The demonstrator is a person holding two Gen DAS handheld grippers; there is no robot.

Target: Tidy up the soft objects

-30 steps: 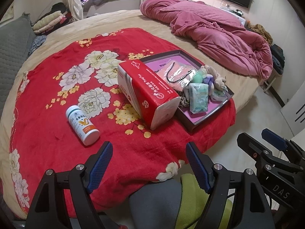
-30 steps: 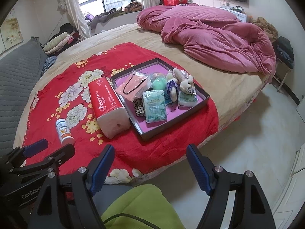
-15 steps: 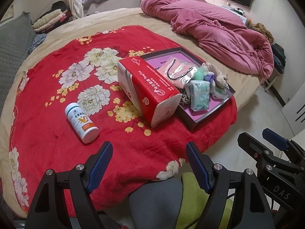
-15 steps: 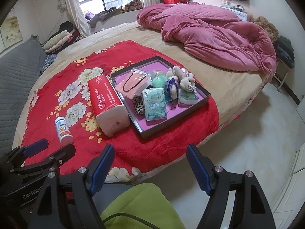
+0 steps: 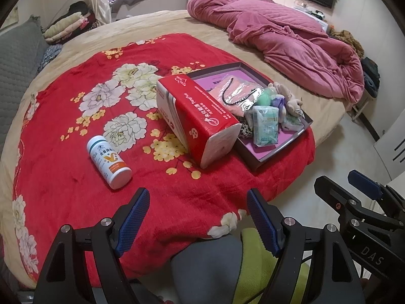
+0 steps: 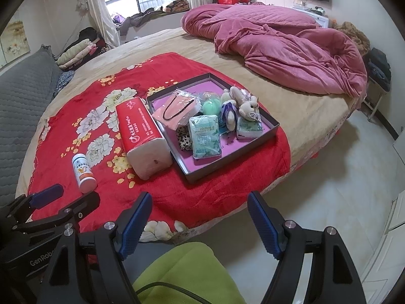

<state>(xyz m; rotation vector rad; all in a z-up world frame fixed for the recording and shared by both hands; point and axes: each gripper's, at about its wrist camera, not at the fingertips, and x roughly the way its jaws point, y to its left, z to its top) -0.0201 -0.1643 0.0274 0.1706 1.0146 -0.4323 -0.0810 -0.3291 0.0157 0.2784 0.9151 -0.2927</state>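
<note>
No real change over the last second: both hands hold station, left gripper [image 5: 196,224] and right gripper [image 6: 200,224] released, jaws wide, nothing between them, so no pick has begun. The tissue pack [image 6: 143,136] lies on the red blanket [image 5: 63,164] touching the tray [image 6: 274,126], which already holds the small soft items; the bottle [image 5: 108,158] lies apart. Tray sits near the bed edge, open blanket between bottle and tissue pack.

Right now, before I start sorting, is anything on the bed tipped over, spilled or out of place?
Nothing is spilled. The white pill bottle lies on its side on the red blanket, and it is a hard item among soft ones. The red tissue pack sits outside the tray, right against its left wall.
</note>
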